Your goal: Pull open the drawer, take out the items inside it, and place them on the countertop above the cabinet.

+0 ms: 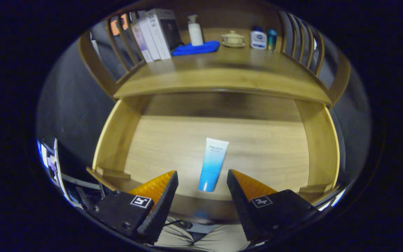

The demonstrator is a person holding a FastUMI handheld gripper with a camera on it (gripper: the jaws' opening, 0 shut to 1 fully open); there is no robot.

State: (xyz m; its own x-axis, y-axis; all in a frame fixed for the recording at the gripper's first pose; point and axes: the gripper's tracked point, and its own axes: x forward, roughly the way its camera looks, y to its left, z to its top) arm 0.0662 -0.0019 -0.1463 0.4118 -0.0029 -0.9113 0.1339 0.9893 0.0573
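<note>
The wooden drawer (117,140) is pulled out below the countertop (222,75). On the drawer's floor lies a white-to-blue tube (213,164), cap end toward me. My gripper (201,178) hovers open above the drawer's front edge. The tube's cap sits between the two fingertips (168,182), touching neither. Nothing is held.
On the countertop stand several boxes (154,33), a white pump bottle (195,31) on a blue cloth (196,48), a small lidded dish (233,38), a white bottle (258,39) and a teal can (271,39). Slatted wooden rails (301,43) flank the countertop. A person's trousers (194,239) show below the fingers.
</note>
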